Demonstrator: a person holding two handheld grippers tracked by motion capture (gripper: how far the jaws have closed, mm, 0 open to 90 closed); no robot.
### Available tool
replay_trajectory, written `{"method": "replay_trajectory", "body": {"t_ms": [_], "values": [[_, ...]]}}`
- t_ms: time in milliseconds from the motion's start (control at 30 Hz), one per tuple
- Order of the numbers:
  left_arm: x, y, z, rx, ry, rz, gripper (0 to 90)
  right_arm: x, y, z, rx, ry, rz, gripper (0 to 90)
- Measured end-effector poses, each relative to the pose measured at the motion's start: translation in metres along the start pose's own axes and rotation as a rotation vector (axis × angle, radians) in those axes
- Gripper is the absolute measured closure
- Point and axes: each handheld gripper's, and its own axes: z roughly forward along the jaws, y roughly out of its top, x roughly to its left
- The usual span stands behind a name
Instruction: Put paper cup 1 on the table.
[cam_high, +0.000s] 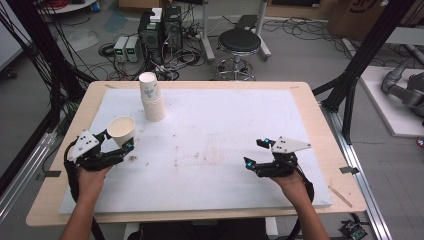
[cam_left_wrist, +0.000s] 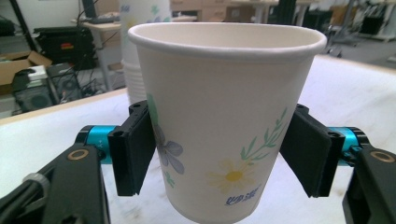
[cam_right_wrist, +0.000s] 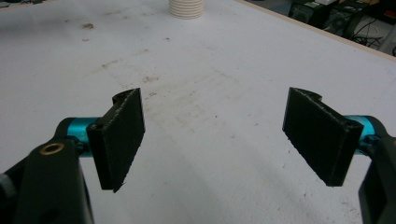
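A paper cup (cam_high: 121, 131) printed with flowers sits upright between the jaws of my left gripper (cam_high: 120, 141) at the left side of the white mat (cam_high: 225, 115). In the left gripper view both black pads (cam_left_wrist: 135, 154) press on the sides of the paper cup (cam_left_wrist: 224, 116), low on its body. A stack of paper cups (cam_high: 151, 97) stands at the back left of the mat, behind the held cup (cam_left_wrist: 135, 70). My right gripper (cam_high: 254, 152) hovers at the right front of the mat, open, with nothing between its pads (cam_right_wrist: 122, 140).
The mat lies on a wooden table (cam_high: 320, 130) and is stained near its middle. The cup stack (cam_right_wrist: 186, 8) shows far ahead in the right gripper view. A stool (cam_high: 239, 45) and computer boxes (cam_high: 160, 30) stand on the floor beyond the table.
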Motion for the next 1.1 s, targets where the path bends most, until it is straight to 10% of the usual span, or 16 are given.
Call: {"method": "replay_trajectory", "body": {"t_ms": [433,700,1100], "values": [[0.018,-0.025,0.010,0.133,0.038,-0.048,30.4,0.001,-0.006,-0.004,0.006,0.001,0.012,21.2],[0.017,-0.034,0.019,0.280,0.061,-0.029,30.5,0.002,-0.006,-0.004,0.009,0.004,0.008,21.2],[0.010,-0.035,0.014,0.373,0.083,0.008,30.3,0.001,-0.006,-0.006,0.007,0.004,0.004,21.3]]}}
